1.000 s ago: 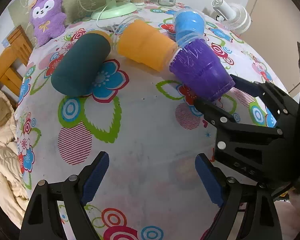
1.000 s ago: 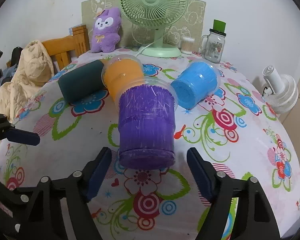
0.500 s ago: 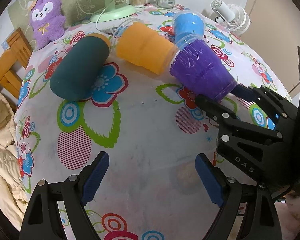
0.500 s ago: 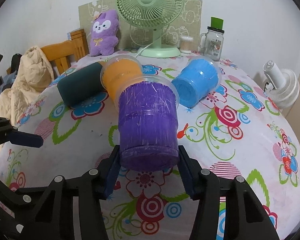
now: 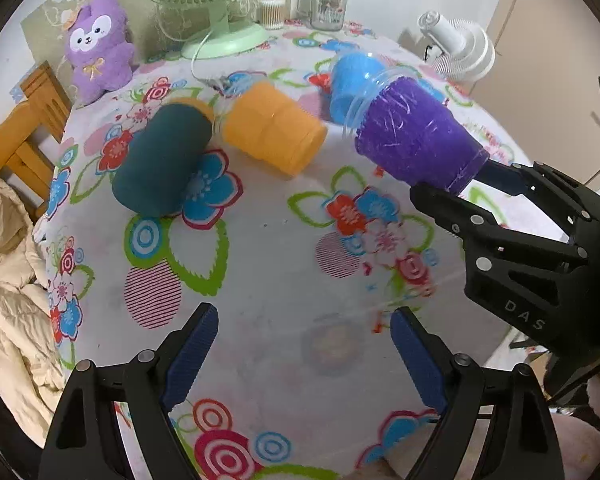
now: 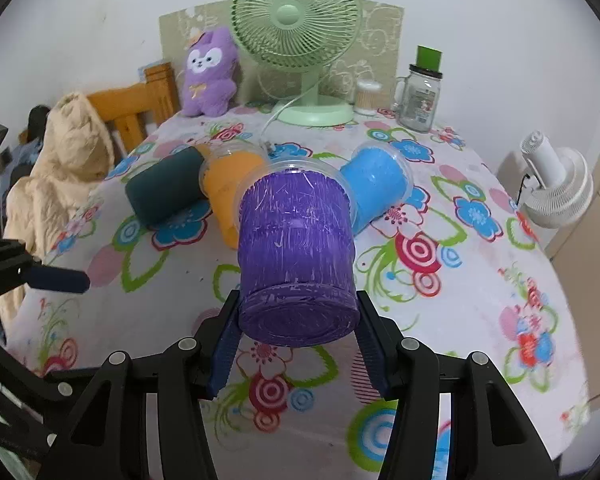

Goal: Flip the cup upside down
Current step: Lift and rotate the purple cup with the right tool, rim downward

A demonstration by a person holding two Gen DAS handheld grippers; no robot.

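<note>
My right gripper [image 6: 298, 344] is shut on the base end of a purple cup [image 6: 296, 252] and holds it on its side, raised off the floral tablecloth, rim pointing away. In the left wrist view the purple cup [image 5: 416, 140] hangs in the air at the right, held by the right gripper [image 5: 472, 184]. An orange cup [image 5: 272, 132], a dark green cup [image 5: 160, 160] and a blue cup [image 5: 350, 84] lie on their sides behind it. My left gripper [image 5: 304, 352] is open and empty over the near part of the table.
A green desk fan [image 6: 300, 48], a purple plush toy [image 6: 208, 72], a glass jar [image 6: 420, 96] and a small tub stand along the table's back edge. A wooden chair with a cream jacket [image 6: 60, 168] is at the left. A white fan [image 6: 556, 188] stands off the right edge.
My right gripper closed on the purple cup's base and lifted it off the table. The left gripper stayed open and rose slightly.
</note>
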